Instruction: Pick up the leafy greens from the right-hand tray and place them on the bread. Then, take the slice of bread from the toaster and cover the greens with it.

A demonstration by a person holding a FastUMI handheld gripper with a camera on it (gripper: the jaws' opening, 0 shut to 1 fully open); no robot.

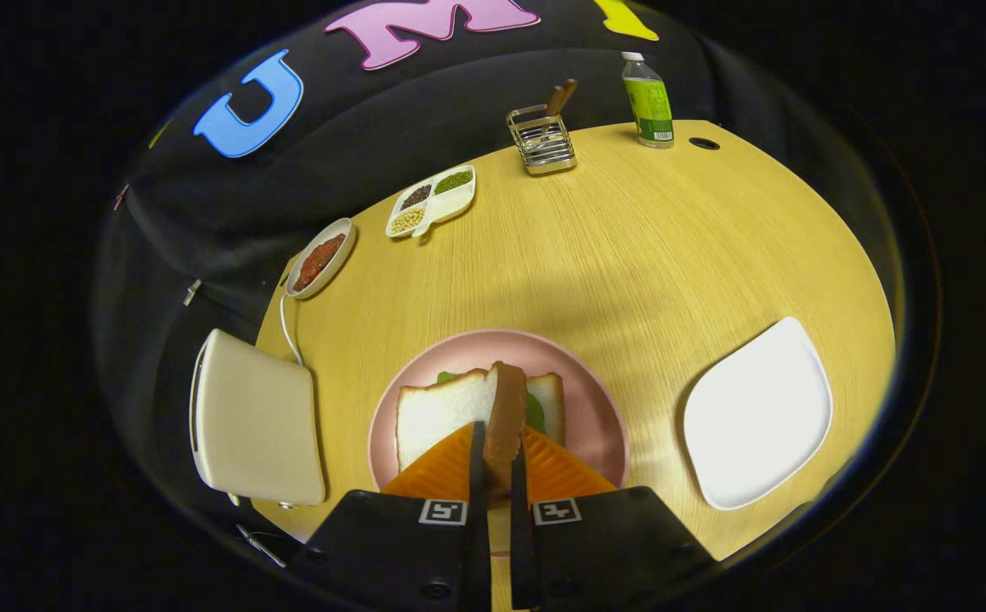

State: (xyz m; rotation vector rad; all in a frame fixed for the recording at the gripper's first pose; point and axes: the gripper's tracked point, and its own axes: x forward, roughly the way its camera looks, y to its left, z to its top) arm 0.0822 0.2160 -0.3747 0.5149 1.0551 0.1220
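My gripper (497, 444) is shut on a slice of bread (506, 406), held edge-on so its brown crust faces me between the orange fingers (450, 469). Just below and ahead of it lies a pink plate (493, 342) bearing a white slice of bread (438, 412). Leafy greens (535, 413) peek out on that slice beside the held one, and a bit of green shows at its far edge. The white toaster (255, 416) stands to the left of the plate. To the right lies the white tray (756, 416), bare.
A white cable (289, 327) runs from the toaster along the table's left edge. At the back stand a dish of red food (319, 259), a divided dish of beans (431, 200), a wire rack (541, 140) and a green-labelled bottle (648, 100).
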